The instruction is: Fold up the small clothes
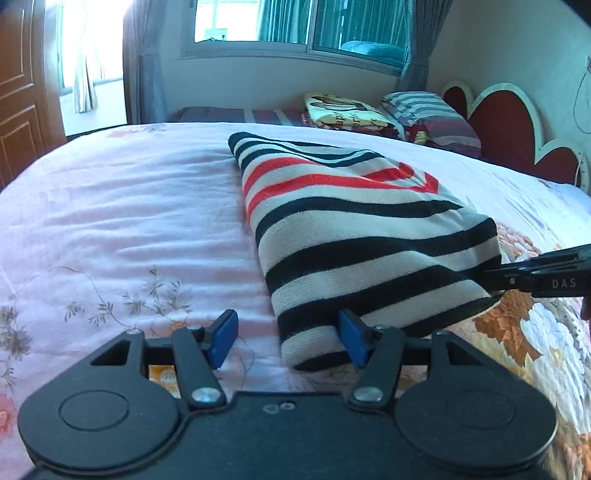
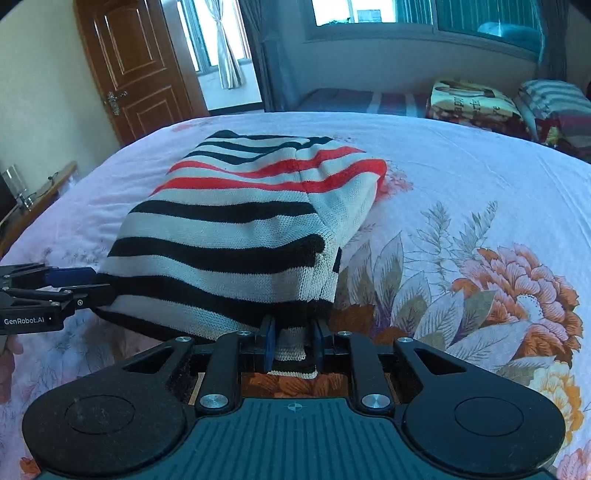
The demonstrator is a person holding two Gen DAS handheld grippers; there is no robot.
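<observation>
I see the striped sweater [image 1: 354,236] folded on the flowered bedspread [image 1: 110,229], long axis running from my grippers toward the window [image 1: 295,22]. My right gripper [image 2: 293,345] pinches its near hem; my left gripper [image 1: 288,338] gapes wide at the corner (only the right view shows the door [image 2: 136,62]).

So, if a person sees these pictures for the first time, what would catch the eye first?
First, the knitted garment with black, white and red stripes, folded in the middle of the pink floral bedsheet. Next, the two black grippers at its near edge: the right gripper is shut on a hem corner, while the left gripper stands open, with one blue fingertip against the fabric. Behind, the red heart-shaped headboard stands out at the right.
</observation>
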